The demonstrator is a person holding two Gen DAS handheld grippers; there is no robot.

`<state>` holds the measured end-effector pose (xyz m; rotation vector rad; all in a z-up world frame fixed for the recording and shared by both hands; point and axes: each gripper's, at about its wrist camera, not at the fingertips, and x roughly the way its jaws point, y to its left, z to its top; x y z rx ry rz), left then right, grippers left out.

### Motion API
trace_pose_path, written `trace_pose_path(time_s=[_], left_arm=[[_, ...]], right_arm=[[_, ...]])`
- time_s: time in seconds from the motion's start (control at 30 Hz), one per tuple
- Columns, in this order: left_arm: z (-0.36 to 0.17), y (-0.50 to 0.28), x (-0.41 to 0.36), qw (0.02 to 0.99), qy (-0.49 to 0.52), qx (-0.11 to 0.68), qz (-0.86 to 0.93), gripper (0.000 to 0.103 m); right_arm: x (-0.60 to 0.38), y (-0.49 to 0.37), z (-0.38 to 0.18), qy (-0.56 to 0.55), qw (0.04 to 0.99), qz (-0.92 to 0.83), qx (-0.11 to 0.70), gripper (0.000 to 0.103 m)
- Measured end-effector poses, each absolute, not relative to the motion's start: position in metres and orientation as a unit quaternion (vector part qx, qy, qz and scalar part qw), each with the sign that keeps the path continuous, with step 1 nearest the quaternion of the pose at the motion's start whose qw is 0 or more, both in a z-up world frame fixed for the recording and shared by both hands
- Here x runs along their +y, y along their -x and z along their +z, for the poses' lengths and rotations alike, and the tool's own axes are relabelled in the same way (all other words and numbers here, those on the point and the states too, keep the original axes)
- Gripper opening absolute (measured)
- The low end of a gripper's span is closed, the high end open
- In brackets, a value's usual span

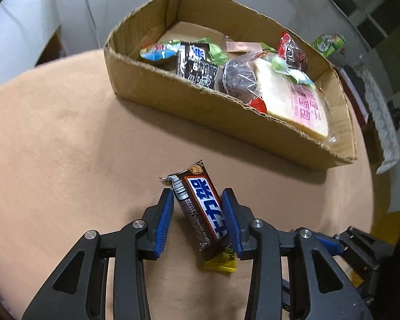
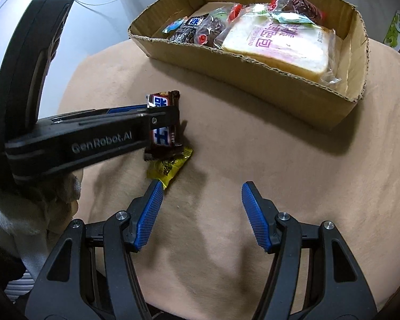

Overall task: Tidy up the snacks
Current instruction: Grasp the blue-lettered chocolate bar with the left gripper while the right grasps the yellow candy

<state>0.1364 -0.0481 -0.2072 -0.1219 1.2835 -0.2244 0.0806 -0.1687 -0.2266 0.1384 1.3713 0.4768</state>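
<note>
The left gripper pinches a brown chocolate bar between its blue pads, tilted, apparently lifted just above a yellow packet lying on the tan tabletop. The right gripper hovers beside them, fingers spread wide and holding nothing, its left pad near the packet. At the tabletop's far edge, a cardboard box holds wrapped snacks and a bread pack.

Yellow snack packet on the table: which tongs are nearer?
Left. The left tongs, shut on the chocolate bar, hang right over the yellow packet. The right tongs are open, with only the left fingertip at its edge.
</note>
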Motion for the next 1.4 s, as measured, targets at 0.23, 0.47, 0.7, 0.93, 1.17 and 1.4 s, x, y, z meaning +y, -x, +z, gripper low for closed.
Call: trace_pose_path(time_s=[0.23, 0.47, 0.7, 0.93, 1.17, 1.4], left_arm=[[-0.213, -0.131, -0.026, 0.794, 0.047, 0.597, -0.103, 0.034], [-0.215, -0.126, -0.014, 0.794, 0.051, 0.594, -0.119, 0.031], [-0.211, -0.131, -0.026, 0.801, 0.032, 0.588, -0.106, 0.033], [-0.208, -0.129, -0.027, 0.811, 0.008, 0.574, -0.113, 0.033], [-0.203, -0.132, -0.023, 0.813, -0.014, 0.572, -0.109, 0.049], [-0.211, -0.138, -0.034, 0.810, -0.037, 0.573, -0.122, 0.027]], right_arm=[[-0.141, -0.086, -0.237, -0.056, 0.745, 0.222, 0.627, 0.064], [-0.118, -0.087, -0.244, -0.025, 0.751, 0.215, 0.623, 0.064], [-0.100, -0.090, -0.248, 0.055, 0.765, 0.202, 0.609, 0.038], [-0.109, -0.100, -0.250, 0.044, 0.759, 0.211, 0.615, 0.026], [-0.116, -0.103, -0.248, 0.031, 0.756, 0.218, 0.616, 0.026], [-0.137, -0.105, -0.234, 0.026, 0.755, 0.229, 0.614, 0.026]])
